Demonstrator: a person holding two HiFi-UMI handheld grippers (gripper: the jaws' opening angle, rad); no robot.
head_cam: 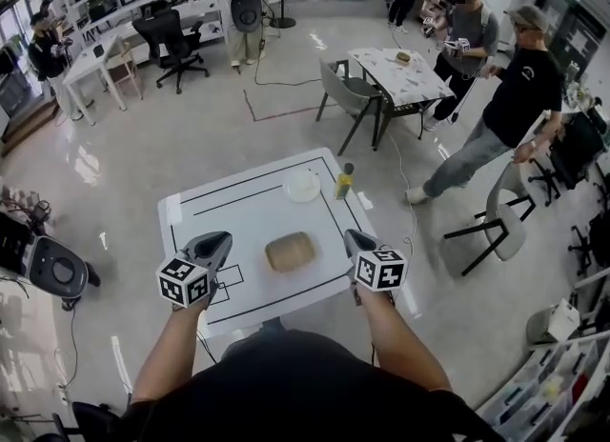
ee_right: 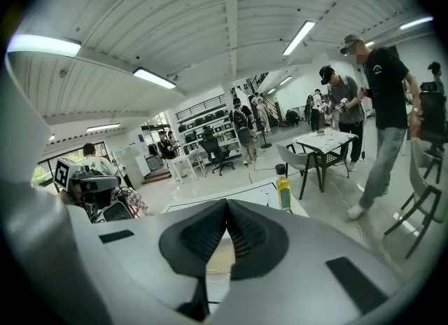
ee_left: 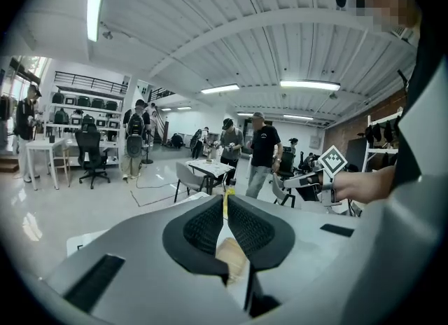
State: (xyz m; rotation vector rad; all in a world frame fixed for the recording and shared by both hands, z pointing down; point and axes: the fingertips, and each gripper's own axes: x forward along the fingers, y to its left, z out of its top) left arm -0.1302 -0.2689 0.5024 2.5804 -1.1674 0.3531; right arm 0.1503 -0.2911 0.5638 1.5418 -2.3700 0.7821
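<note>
A tan, rounded-rectangular object (head_cam: 290,251) lies on the white table (head_cam: 229,210) marked with black lines, between my two grippers. My left gripper (head_cam: 221,237) hovers at its left, jaws shut on nothing. To the right of the object, my right gripper (head_cam: 351,235) is also shut and empty. Further back on the table are a white plate (head_cam: 302,186) and a bottle of yellow liquid (head_cam: 344,181). In the left gripper view the tan object (ee_left: 232,257) shows below the left gripper (ee_left: 225,201). The right gripper view has the right gripper (ee_right: 226,204) above the tan object (ee_right: 218,257), with the bottle (ee_right: 283,189) beyond.
A person (head_cam: 505,107) walks past at the right, near a grey chair (head_cam: 500,216). Beyond my table stand a second table (head_cam: 400,69) and another chair (head_cam: 348,92). A dark device (head_cam: 52,269) sits on the floor at the left. More people and desks fill the back.
</note>
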